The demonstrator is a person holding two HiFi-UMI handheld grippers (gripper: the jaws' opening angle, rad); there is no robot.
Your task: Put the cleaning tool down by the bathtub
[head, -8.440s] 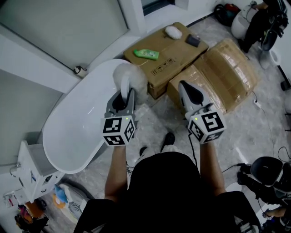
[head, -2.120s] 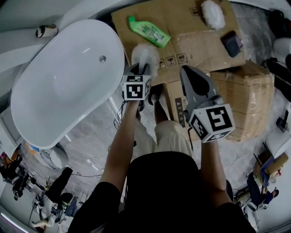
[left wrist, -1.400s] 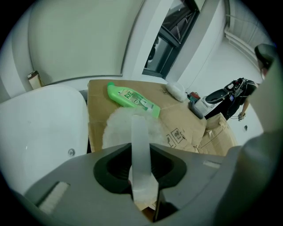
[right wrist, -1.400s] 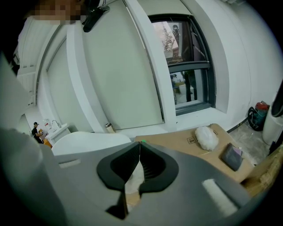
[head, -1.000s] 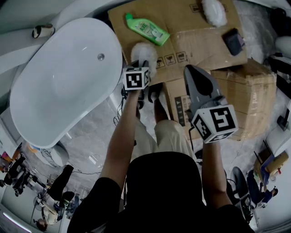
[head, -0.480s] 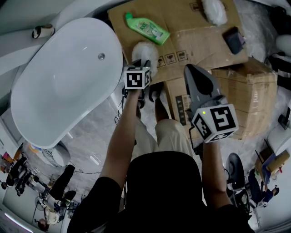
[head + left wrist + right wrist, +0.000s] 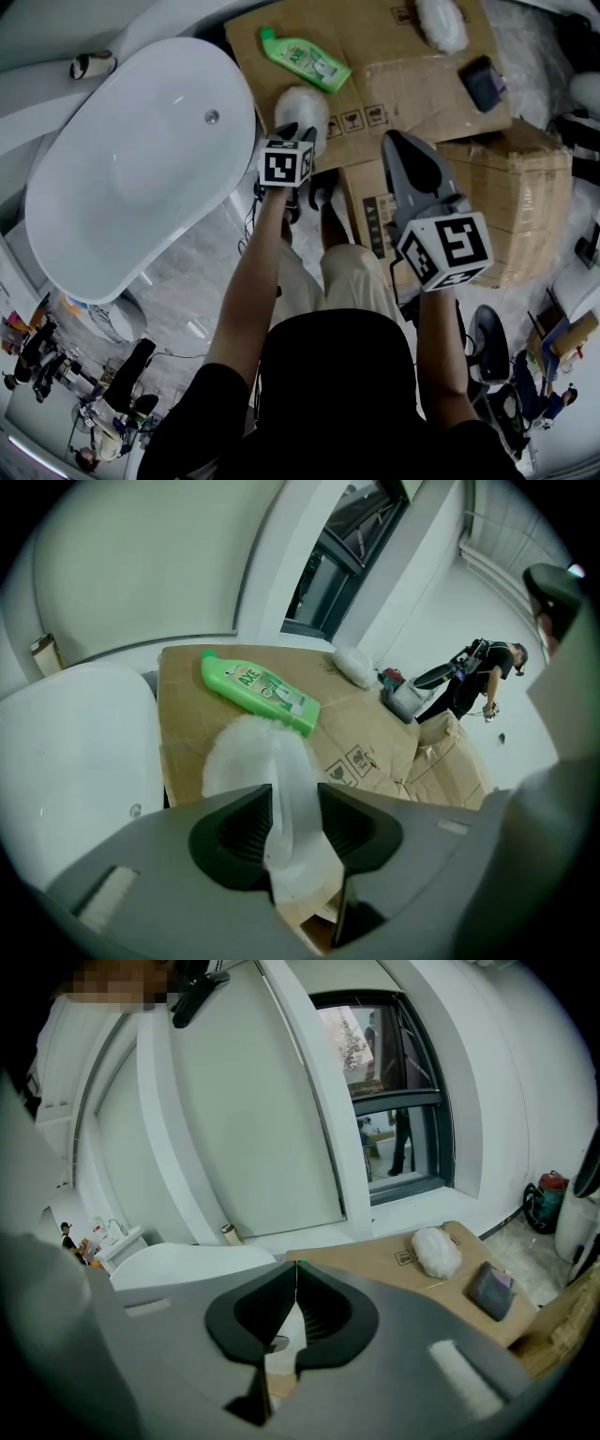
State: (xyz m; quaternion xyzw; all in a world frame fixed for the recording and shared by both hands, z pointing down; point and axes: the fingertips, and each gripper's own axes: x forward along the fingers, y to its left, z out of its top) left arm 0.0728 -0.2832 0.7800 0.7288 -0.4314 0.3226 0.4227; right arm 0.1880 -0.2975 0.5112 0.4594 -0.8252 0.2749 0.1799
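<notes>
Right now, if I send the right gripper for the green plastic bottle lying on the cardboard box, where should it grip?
Probably the mid-body of the green plastic bottle, from above, with the right gripper opened first and turned so its jaws span the short width. The bottle lies flat on the brown cardboard box, cap toward the white bathtub, leaving both long edges free.

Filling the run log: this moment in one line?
left gripper: jaws just opened, cleaning brush handle between | right gripper: shut, empty | cleaning brush: on cardboard box
</notes>
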